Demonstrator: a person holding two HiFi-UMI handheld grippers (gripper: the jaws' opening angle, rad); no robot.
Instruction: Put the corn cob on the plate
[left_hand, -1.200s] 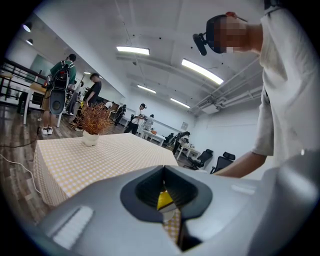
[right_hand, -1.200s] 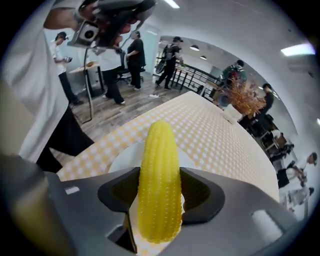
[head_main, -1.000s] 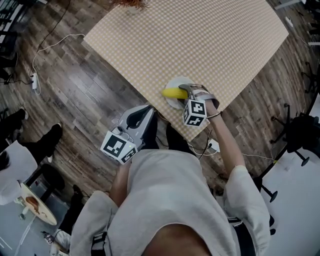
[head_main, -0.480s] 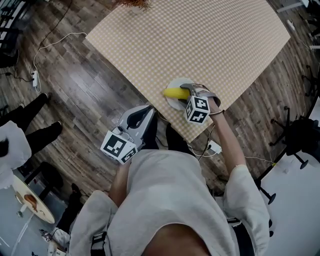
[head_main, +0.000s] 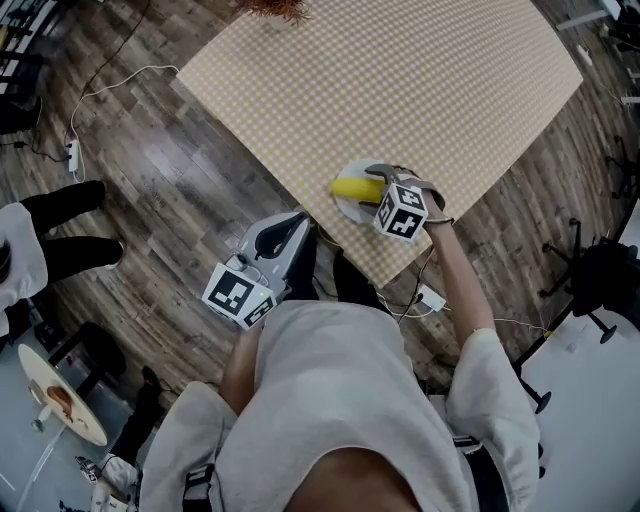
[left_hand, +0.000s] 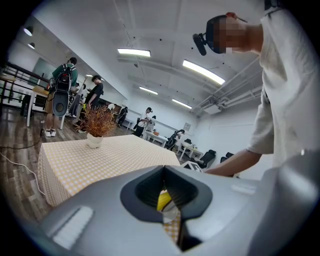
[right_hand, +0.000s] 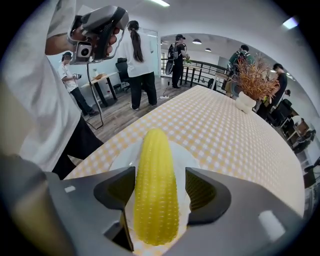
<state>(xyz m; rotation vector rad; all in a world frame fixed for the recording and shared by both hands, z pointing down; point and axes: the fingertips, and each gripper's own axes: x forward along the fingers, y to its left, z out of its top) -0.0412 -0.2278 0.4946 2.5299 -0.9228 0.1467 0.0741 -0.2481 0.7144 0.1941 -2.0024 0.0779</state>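
Nearest to us, the left tongs hang off the counter's corner, over the wood floor and close to our body. Their jaws are pressed together on nothing. Only the notch hole is left between them, and a bit of yellow cob shows through it. We judge they are parked there to keep clear of the working side.

Just beyond, our right tongs reach over the near corner of the counter and straddle the corn cob. The cob lies lengthwise between the jaws with its tip pointing away, over the white plate, and its blunt end is near the plate's closer rim. The jaws stand spread barely wider than the cob. The left one touches it, while a sliver of plate shows along the right one, so we take the grip to be slack and the cob to be resting on the plate, though we cannot see the contact underneath. Holding it along the jaws keeps a round thing from rolling sideways as it settles.

The plate sits near the counter's edge, so a careless pull-back could drag the cob toward the drop.

Farther off, the checked cloth runs bare to a potted dried plant at the far end, well apart from the plate. Past it, people stand on the floor, none in our way.
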